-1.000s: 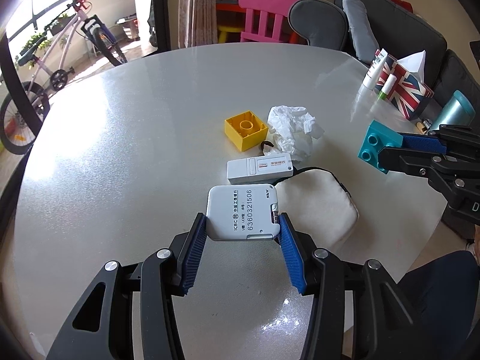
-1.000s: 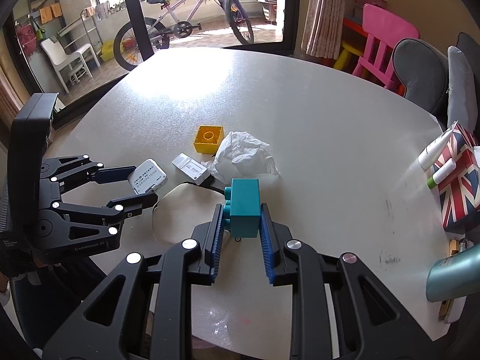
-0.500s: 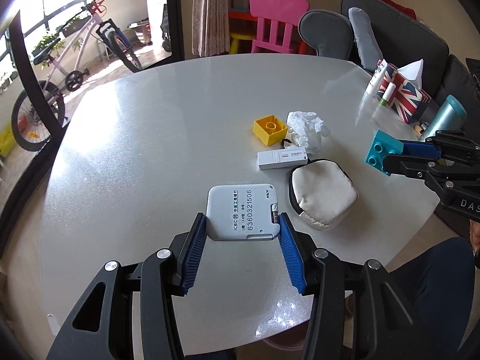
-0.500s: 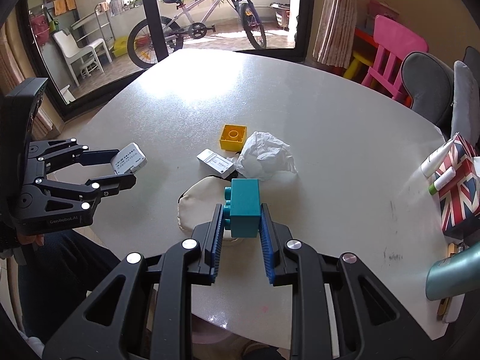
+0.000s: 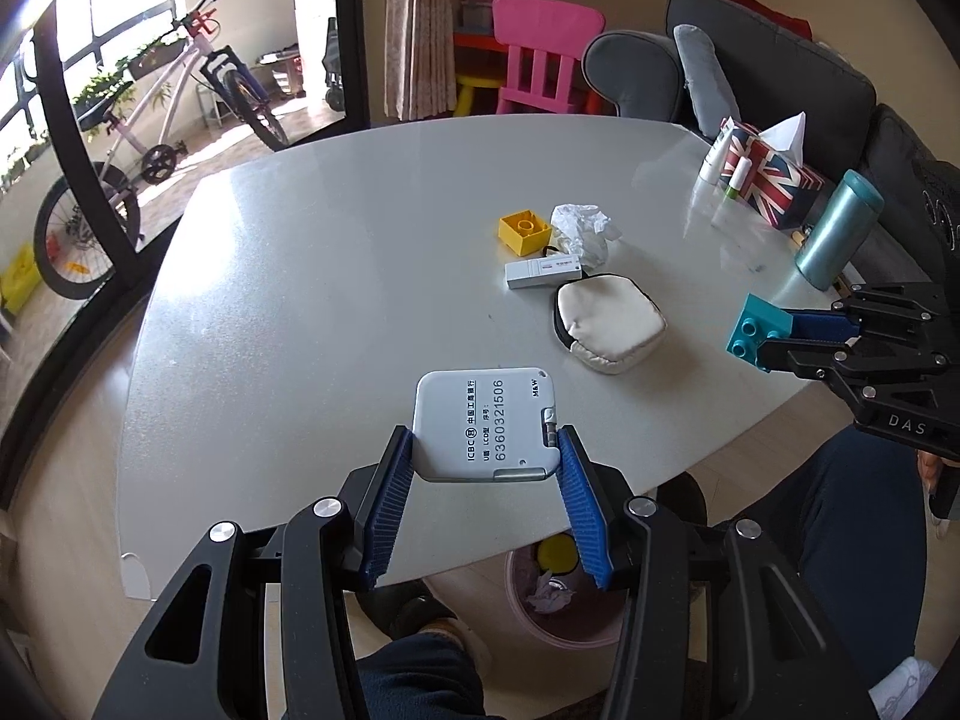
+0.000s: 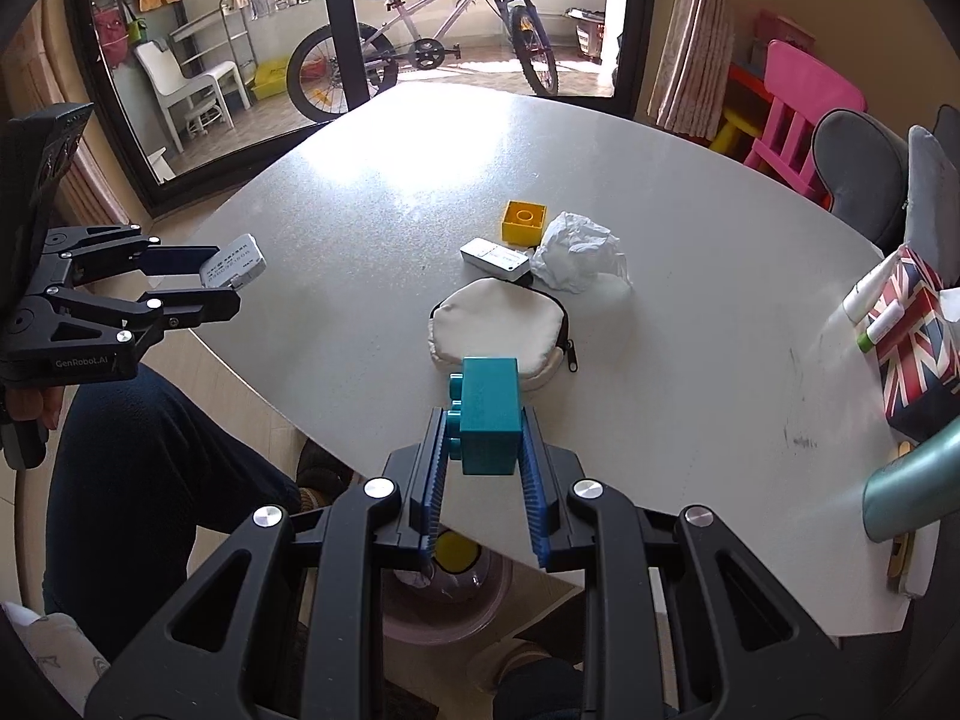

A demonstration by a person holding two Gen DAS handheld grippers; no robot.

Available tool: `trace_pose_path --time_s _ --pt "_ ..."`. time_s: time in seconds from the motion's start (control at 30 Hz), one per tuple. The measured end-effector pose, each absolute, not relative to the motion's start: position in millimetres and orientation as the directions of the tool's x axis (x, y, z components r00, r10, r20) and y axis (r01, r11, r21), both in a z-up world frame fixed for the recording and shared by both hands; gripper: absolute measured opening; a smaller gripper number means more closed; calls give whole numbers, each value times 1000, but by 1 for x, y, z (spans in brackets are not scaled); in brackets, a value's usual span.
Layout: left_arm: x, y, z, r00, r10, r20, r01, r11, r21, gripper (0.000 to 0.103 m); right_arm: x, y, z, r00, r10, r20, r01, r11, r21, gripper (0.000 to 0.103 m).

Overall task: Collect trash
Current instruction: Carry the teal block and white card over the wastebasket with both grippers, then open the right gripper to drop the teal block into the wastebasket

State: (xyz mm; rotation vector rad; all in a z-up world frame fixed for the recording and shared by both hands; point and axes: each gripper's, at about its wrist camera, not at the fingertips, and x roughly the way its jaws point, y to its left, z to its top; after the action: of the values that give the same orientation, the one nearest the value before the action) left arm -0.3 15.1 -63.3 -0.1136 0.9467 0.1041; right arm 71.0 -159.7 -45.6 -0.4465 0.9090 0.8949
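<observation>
Both hands have pulled back past the bench point(image 5: 300, 276) edge. The left hand-held gripper point(image 5: 485, 468) holds the grey card point(image 5: 485, 423), the right hand-held gripper point(image 6: 485, 462) the teal block point(image 6: 489, 414) (probably to drop into the pink bin point(image 5: 540, 618) below).

My left wrist camera looks steeply down along the left hand-held gripper point(image 5: 486, 468) from above the near edge of the table point(image 5: 336, 276), facing the far sofa side, with the right hand-held gripper point(image 5: 774, 336) at its right border. My right wrist camera looks down along its own fingers toward the balcony door, catching the left one at its left border. Both share the table's middle: the yellow block point(image 5: 524, 232), crumpled tissue point(image 6: 576, 249) and white pouch point(image 5: 609, 324).
</observation>
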Motion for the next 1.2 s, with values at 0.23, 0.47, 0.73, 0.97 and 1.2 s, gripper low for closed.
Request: trace_pose_path --time_s 0.23,0.47,0.73,0.97,1.2 --pt "-19 10 -57 588 41 -808 -137 989 -49 48 46 -170 -52 270 467 -842 -831 555 42 23" --pt "-32 7 -62 582 33 -812 -142 988 -62 48 29 -176 -68 222 460 -860 -837 542 74 23" --pt "-35 7 -63 579 26 -815 -139 988 -67 48 20 -177 -71 187 477 -859 -847 522 105 24" --pt "-34 4 -63 579 20 -815 -130 989 -67 48 23 -181 -64 210 493 -844 -839 534 103 85" --pt "-35 2 -63 575 13 -818 -117 991 -67 48 29 -184 -60 234 489 -840 -825 557 94 93"
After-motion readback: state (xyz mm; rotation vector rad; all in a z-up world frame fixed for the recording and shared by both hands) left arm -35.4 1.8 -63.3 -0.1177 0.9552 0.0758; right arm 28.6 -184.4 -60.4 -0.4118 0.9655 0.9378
